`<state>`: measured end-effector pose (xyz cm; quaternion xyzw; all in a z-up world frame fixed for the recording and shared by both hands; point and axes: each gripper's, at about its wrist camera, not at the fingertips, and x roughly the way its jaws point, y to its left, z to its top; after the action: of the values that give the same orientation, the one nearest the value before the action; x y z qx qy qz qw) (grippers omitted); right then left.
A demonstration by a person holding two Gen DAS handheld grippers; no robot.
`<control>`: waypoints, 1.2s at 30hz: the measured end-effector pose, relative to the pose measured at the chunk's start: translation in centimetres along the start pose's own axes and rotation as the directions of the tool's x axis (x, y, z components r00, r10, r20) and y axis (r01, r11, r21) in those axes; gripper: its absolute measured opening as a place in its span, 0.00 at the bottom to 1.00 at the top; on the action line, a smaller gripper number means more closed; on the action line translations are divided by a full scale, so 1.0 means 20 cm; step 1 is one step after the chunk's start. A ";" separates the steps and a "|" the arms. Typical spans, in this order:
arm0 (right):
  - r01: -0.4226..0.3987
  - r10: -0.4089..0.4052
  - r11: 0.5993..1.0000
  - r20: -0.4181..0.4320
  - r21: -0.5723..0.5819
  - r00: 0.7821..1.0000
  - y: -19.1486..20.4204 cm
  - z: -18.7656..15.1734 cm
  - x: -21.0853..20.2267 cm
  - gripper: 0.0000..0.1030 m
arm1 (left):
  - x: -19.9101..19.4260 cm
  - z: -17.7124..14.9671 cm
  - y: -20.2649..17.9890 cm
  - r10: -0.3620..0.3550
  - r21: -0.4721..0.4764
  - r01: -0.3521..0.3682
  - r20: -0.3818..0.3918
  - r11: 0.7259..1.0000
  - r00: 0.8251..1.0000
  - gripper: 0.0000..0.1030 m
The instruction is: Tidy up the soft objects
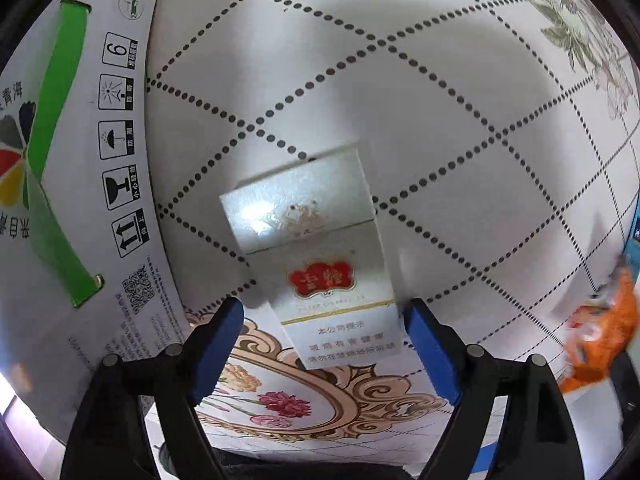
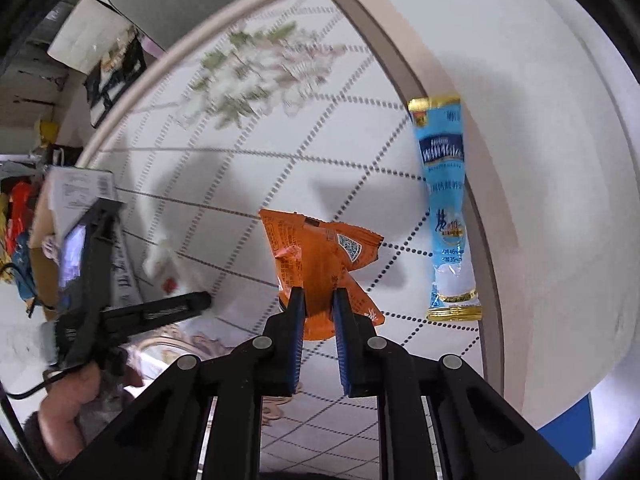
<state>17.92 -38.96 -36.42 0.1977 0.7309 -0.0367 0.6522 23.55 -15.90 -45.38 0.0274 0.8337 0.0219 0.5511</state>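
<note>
In the left wrist view a white cigarette pack (image 1: 320, 264) with a red emblem lies on the patterned table, its near end between my left gripper's (image 1: 324, 316) open blue fingers, not touched. In the right wrist view my right gripper (image 2: 320, 300) is shut on an orange snack packet (image 2: 324, 264) and holds it above the table. The packet also shows blurred at the right edge of the left wrist view (image 1: 604, 336). A long blue sachet (image 2: 446, 208) lies by the table's right rim. The left gripper (image 2: 200, 300) shows at the left there, over the blurred pack (image 2: 168, 272).
A white cardboard box (image 1: 80, 184) with a green strap stands on the table just left of the pack. The round table has a beige rim (image 2: 400, 68) with floor beyond it. Clutter sits on the floor at far left (image 2: 20, 220).
</note>
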 end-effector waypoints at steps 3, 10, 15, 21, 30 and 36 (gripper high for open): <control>0.014 -0.015 0.999 -0.013 -0.032 1.000 0.00 0.02 0.08 0.15 | 0.00 0.00 0.00 -0.048 -0.007 0.048 0.025 0.999 0.999 0.72; 0.030 -0.032 0.997 -0.020 -0.075 0.999 0.03 0.06 0.10 0.57 | 0.00 -0.03 -0.11 -0.058 0.079 0.052 0.071 0.996 0.996 0.57; 0.002 -0.005 0.999 -0.068 -0.049 0.998 0.03 0.10 0.18 0.57 | 0.01 -0.03 -0.18 -0.045 0.110 0.034 0.095 0.993 0.994 0.57; -0.009 0.010 1.000 -0.113 0.011 0.994 0.03 0.12 0.33 0.51 | -0.01 0.01 -0.20 -0.047 0.125 0.034 0.104 0.992 0.994 0.55; -0.006 0.005 1.000 -0.067 -0.005 0.998 0.06 0.05 0.21 0.35 | -0.13 -0.13 -0.24 -0.106 0.175 0.080 0.146 0.981 0.984 0.54; -0.040 0.041 0.998 0.016 -0.058 0.999 0.15 -0.02 -0.06 0.34 | -0.37 -0.28 -0.16 -0.212 0.236 0.156 0.233 0.959 0.949 0.53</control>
<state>18.58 -36.40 -34.49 0.1932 0.7218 -0.0041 0.6645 21.25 -19.57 -36.63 0.0111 0.7521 -0.1238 0.6473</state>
